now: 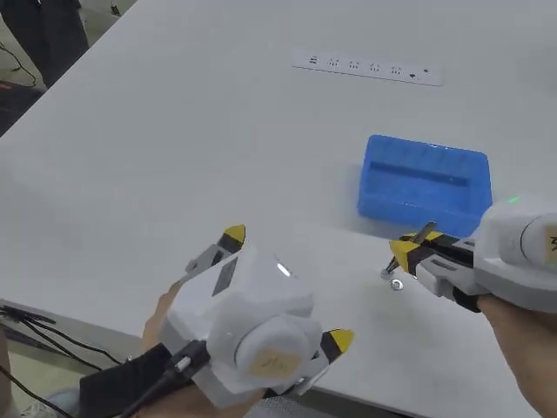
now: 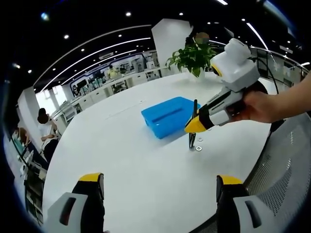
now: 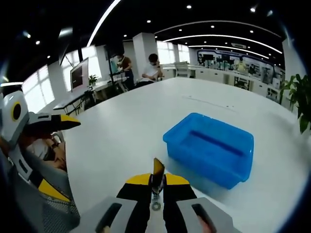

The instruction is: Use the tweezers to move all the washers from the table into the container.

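Small silver metal washers (image 2: 199, 147) on white table (image 1: 174, 174) just beside tweezer tips, count hard to make out, thin metal tweezers (image 3: 158, 170) clenched in right gripper (image 3: 155, 180), partly hidden between its jaws, left gripper (image 2: 159, 178) spread wide, empty, blue plastic container (image 1: 425, 185) near.

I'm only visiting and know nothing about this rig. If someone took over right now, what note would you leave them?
Left gripper: open, holding nothing, held near the front edge of the table.
Right gripper: shut on the tweezers, with their tips down at the table by a washer.
Blue container: just beyond the tweezers; no washer visible inside.
Done: nothing that I can see.
Left: lift that washer into the container, then check the table for more.
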Available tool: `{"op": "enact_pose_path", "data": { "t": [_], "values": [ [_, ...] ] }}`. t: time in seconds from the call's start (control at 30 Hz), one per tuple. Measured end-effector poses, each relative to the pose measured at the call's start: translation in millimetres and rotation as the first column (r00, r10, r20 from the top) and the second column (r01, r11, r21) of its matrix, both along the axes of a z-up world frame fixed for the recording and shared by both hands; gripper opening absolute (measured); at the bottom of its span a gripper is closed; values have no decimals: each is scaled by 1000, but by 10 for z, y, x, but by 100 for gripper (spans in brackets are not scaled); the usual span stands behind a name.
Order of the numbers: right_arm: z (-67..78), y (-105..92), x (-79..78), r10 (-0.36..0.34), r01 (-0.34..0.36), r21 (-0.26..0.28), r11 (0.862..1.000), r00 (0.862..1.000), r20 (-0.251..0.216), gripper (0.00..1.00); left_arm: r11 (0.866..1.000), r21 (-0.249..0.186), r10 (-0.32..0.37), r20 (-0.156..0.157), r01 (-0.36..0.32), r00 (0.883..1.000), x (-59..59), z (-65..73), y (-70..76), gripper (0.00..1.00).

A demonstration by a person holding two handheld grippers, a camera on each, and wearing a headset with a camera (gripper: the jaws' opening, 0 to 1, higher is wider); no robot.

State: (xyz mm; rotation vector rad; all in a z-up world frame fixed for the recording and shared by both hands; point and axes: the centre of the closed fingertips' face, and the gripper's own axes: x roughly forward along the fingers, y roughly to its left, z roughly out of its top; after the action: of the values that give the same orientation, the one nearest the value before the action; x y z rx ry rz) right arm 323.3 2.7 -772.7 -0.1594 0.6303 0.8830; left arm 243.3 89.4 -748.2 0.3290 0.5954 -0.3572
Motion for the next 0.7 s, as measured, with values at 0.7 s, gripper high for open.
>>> {"op": "enact_pose_path", "data": {
  "t": [0.7],
  "values": [
    [229,40,-6,16,-16,11,1000,999,36,4,1000,12,3,-5,-3,1000,-1,-13,13,97]
  ]
}}
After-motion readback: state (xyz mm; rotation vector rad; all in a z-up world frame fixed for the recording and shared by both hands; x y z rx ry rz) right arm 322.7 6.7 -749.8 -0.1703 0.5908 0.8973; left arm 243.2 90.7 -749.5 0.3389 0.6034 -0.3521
